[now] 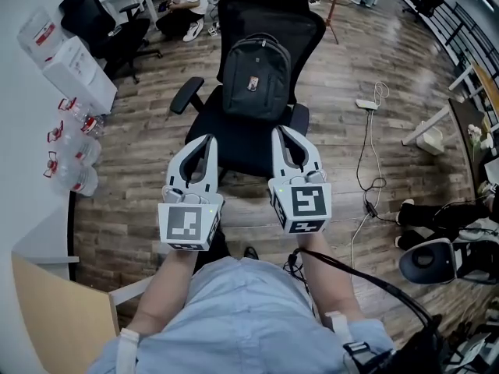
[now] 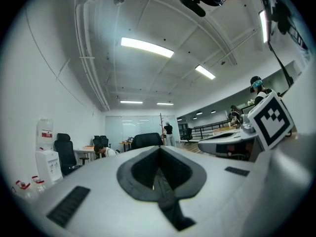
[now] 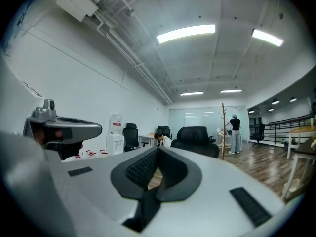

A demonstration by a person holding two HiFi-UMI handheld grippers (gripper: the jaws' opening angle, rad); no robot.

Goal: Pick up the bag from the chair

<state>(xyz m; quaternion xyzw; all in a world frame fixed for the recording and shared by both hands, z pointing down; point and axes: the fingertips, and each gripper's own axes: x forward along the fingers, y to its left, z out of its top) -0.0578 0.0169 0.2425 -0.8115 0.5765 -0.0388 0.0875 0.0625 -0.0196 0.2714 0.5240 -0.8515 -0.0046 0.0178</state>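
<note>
Farthest left, a white water dispenser (image 1: 76, 70) stands against the wall, with clear bottles (image 1: 72, 145) on the wood floor (image 1: 140, 170) below it.

Next comes the person's left forearm (image 1: 168, 283), bare and reaching straight forward from the body. It carries the left gripper (image 1: 206, 139), whose marker cube (image 1: 189, 225) faces up toward the head camera. The gripper slants a little to the right as it points ahead. In the left gripper view its jaws are clenched, tips meeting (image 2: 158, 149) with only the hollow of the dark pads between them and nothing in that hollow.

At the middle is the black office chair (image 1: 238, 145). The bag (image 1: 256, 76), a dark backpack, sits upright on the seat and leans against the backrest. Both grippers' tips stop short of it, over the front of the seat as seen from the head camera.

The right forearm (image 1: 321, 280) reaches forward in the same way, beside the left one. The right gripper (image 1: 282, 130) slants slightly to the left, so the two converge toward the chair. In the right gripper view it is clenched too (image 3: 158, 150), the tips together and empty, with a sliver of floor showing through the pads.

Farther right, a white power strip (image 1: 366, 104) and its cable lie on the floor.
</note>
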